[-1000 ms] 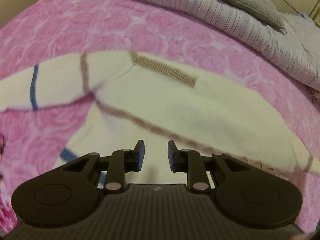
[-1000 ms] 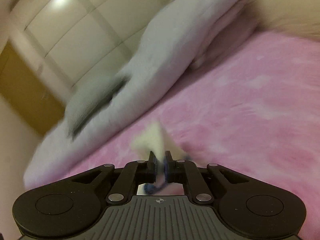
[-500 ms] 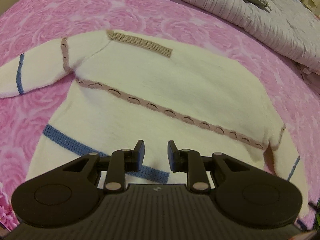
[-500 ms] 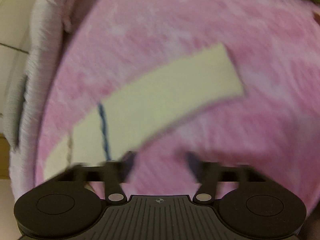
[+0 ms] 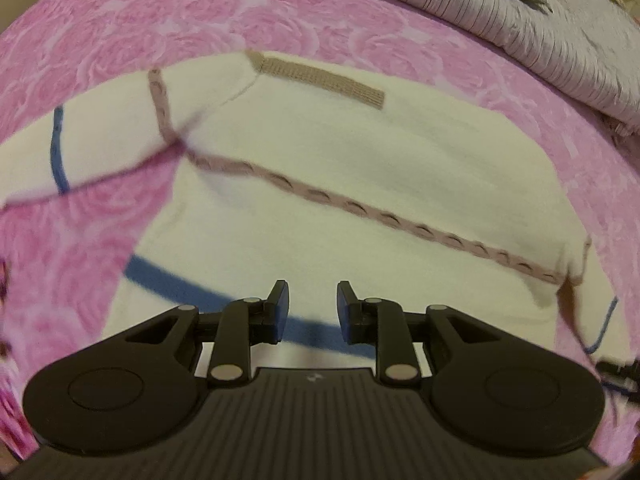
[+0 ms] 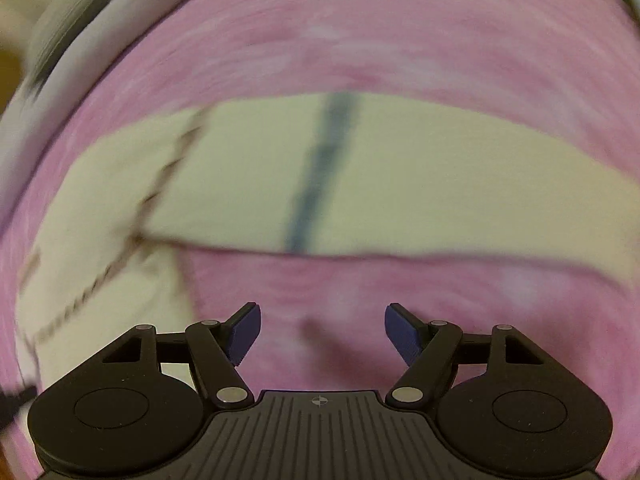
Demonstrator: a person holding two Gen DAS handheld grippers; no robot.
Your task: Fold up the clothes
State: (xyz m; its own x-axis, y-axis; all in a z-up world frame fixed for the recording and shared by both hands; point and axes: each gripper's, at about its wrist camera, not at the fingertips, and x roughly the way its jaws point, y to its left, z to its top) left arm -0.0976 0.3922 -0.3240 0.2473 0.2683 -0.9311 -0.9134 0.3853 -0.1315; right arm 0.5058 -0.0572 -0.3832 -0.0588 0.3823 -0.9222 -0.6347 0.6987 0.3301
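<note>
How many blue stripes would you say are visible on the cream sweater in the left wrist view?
3: one across the body, one on the left-side sleeve, one faintly on the right-edge sleeve. Others may be hidden.

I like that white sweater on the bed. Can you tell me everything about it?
The sweater is cream, soft-looking knit, lying spread flat on the pink rose blanket. It has a tan ribbed collar, a pinkish trim band across the chest, blue stripes on the body and sleeves, and both sleeves stretched outward. Neither open tool touches it.
</note>
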